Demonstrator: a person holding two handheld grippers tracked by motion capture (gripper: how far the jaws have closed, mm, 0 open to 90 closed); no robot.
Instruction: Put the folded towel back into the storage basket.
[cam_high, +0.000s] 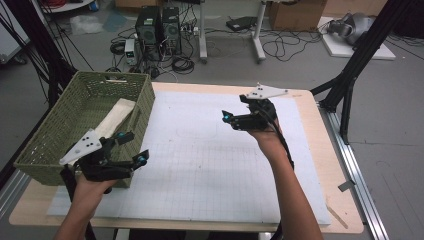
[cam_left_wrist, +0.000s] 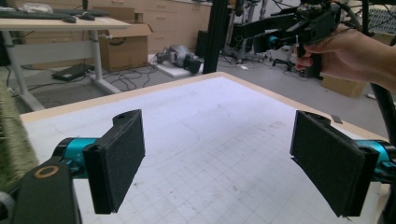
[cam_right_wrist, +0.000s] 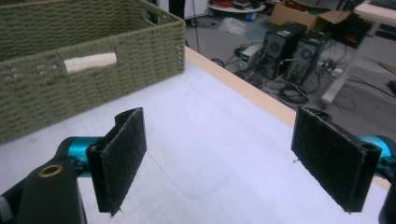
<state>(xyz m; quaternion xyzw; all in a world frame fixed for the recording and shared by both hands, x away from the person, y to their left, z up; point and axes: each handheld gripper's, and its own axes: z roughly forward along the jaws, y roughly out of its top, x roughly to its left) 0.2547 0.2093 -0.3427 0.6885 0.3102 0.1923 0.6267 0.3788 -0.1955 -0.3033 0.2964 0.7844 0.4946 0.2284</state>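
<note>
Resting inside the green woven wicker basket (cam_high: 70, 135) at the left edge of the table is a cream-coloured folded cloth (cam_high: 116, 116); the right gripper view shows it as a pale strip (cam_right_wrist: 90, 61) behind the handle slot in the basket wall. Both tools stand clear of it. The left gripper (cam_high: 131, 148), held just beside the basket's near right corner, has its jaws spread wide, and its own view shows nothing between the black pads (cam_left_wrist: 120, 161), only bare gridded mat beyond. The right gripper (cam_high: 226, 118) is held above the middle of the white gridded mat (cam_high: 210, 165), well apart from the basket, its jaws likewise fully parted with empty pads (cam_right_wrist: 122, 156) and pointing toward the basket. Nothing lies on the mat or on the wooden table border (cam_high: 327, 150). Judged from this arrangement, the placing of the cloth into the basket appears complete, and both tools are free. No further item awaiting handling can be seen on the table, so what remains, if anything, seems limited to drawing the hands back to rest.
</note>
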